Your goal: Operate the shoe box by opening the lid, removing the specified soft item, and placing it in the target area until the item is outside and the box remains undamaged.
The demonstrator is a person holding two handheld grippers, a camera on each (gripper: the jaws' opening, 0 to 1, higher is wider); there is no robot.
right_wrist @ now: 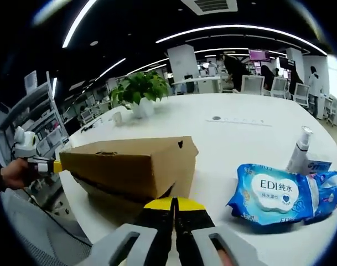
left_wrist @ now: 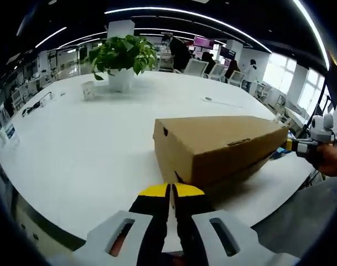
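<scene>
1. A closed cardboard shoe box (left_wrist: 218, 147) lies on a white table (left_wrist: 91, 144), at centre in both views. Its lid looks slightly raised along the lower seam, so I judge the opening step is just beginning.
2. The left gripper (left_wrist: 171, 191) sits at six o'clock in its view, yellow-tipped fingers pressed together, at the box's near end.
3. The right gripper (right_wrist: 174, 204) is likewise pressed shut, empty, at the opposite end.
4. Next, the lid needs lifting gently from its edge, without creasing the cardboard.
5. At four o'clock in the right gripper view lie a blue wet-wipes pack (right_wrist: 284, 197) and a pump bottle (right_wrist: 300, 148).
6. Beyond stands a potted plant (left_wrist: 122, 60), in an open-plan office with chairs and ceiling strip lights.
</scene>
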